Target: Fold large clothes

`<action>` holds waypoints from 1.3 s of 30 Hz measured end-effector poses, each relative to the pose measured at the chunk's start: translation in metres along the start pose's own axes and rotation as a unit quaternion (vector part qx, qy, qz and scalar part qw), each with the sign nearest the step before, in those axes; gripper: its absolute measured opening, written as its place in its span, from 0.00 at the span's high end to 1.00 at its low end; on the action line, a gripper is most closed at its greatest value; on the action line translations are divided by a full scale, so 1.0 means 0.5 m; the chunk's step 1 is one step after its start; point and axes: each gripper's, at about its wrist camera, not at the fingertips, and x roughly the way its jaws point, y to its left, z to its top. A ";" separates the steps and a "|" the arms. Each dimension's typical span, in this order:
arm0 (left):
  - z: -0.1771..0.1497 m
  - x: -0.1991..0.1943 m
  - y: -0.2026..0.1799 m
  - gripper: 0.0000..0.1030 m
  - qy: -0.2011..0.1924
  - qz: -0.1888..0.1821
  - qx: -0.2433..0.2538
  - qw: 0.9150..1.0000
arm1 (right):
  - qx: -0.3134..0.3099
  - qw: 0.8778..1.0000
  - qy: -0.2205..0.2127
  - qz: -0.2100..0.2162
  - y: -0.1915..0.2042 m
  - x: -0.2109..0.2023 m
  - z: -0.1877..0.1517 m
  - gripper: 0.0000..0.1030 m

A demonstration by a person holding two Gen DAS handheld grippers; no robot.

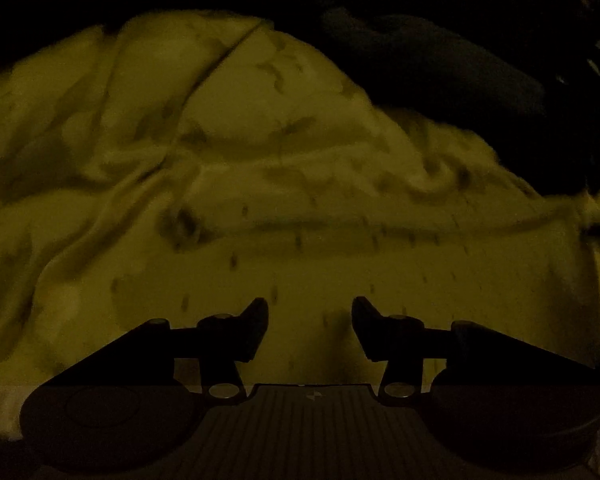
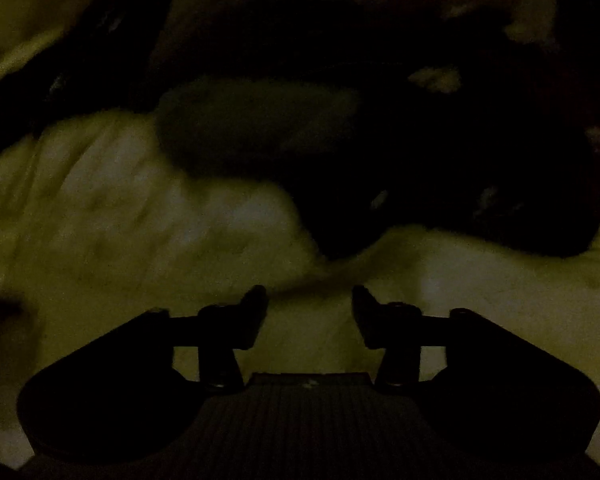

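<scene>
Very dim room, yellowish cast, both views blurred.

Left wrist view: left gripper with its fingers spread apart, nothing between them, hanging over a pale rumpled sheet printed with small dark marks. The print and a seam line show only here. The dark garment lies bunched past the sheet's wrinkled rise, toward the far right of this view; only its near border is readable.

Right wrist view: right gripper with fingers parted and empty, tips above bare pale bedding. Here the dark clothing fills the middle and right, a heaped mass; a rounded fold, sleeve or leg, cannot tell which, runs roughly left to right across the frame. Small pale patches show on it; details too dark. Its overall long axis seems crosswise to the gripper; which end is which, cannot tell.

Neither gripper touches the garment.
</scene>
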 end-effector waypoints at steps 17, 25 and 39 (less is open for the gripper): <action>0.013 -0.105 0.246 0.00 -0.035 0.102 -0.179 0.978 | 0.076 0.993 -0.004 -0.088 -0.068 0.065 0.076 0.15; -0.197 -0.179 0.190 0.00 0.003 0.041 -0.140 0.989 | 0.120 0.991 0.020 -0.055 -0.103 -0.012 -0.079 0.14; -0.246 -0.129 0.102 0.49 0.022 0.005 -0.093 0.995 | 0.262 0.957 0.117 0.043 -0.160 -0.019 -0.284 0.73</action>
